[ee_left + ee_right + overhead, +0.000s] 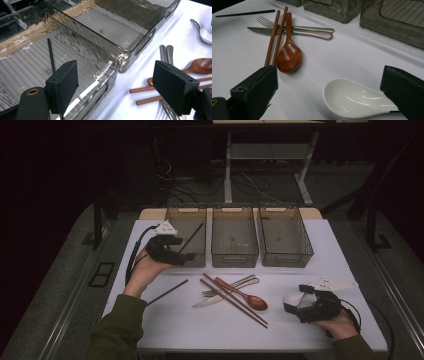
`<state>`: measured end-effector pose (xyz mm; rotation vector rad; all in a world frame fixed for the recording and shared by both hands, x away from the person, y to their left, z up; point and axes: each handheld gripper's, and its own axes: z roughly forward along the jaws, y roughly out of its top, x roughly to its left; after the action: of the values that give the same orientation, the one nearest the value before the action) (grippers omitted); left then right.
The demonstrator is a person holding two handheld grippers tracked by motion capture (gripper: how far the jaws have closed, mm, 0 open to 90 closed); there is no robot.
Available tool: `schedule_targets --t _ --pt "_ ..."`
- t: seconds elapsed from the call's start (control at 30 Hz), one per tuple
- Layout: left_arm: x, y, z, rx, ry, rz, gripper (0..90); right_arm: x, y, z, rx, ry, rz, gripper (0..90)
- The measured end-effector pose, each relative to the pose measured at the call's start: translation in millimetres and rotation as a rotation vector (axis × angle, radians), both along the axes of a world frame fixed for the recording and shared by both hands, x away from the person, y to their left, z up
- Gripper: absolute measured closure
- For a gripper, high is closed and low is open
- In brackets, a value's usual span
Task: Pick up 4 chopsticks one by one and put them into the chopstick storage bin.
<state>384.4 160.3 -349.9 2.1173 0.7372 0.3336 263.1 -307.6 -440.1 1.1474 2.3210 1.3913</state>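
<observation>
My left tongs gape wide and empty at the left bin, one black chopstick inside leaning on the wall. Right tongs wide around the white spoon. Likely next: fetch the other black chopstick, lying diagonal on the table.

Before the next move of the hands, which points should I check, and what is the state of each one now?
1. Left gripper open, nothing between jaws: ok.
2. One black chopstick already in the left bin: ok.
3. Second black chopstick free on the table, nothing on it: ok.
4. Right gripper open beside the white spoon: ok.
5. Wooden chopsticks lie across knife and fork: not ok for lifting those first.
</observation>
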Motion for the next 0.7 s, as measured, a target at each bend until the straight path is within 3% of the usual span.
schedule_targets --t 0.1,0.43,0.7 --pt "-8.7 3.0 -1.1 -0.014 -0.009 -0.005 19.4 -0.4 -0.1 0.3 0.002 0.005 -0.002 1.3" --pt "-42.2 12.4 -10.1 0.002 -0.031 -0.04 18.3 -0.4 0.1 0.2 0.001 0.001 0.002 1.3" --pt "-65.4 22.2 -23.7 0.001 -0.048 -0.025 21.5 -0.7 0.4 0.4 0.0 -0.002 0.003 1.3"
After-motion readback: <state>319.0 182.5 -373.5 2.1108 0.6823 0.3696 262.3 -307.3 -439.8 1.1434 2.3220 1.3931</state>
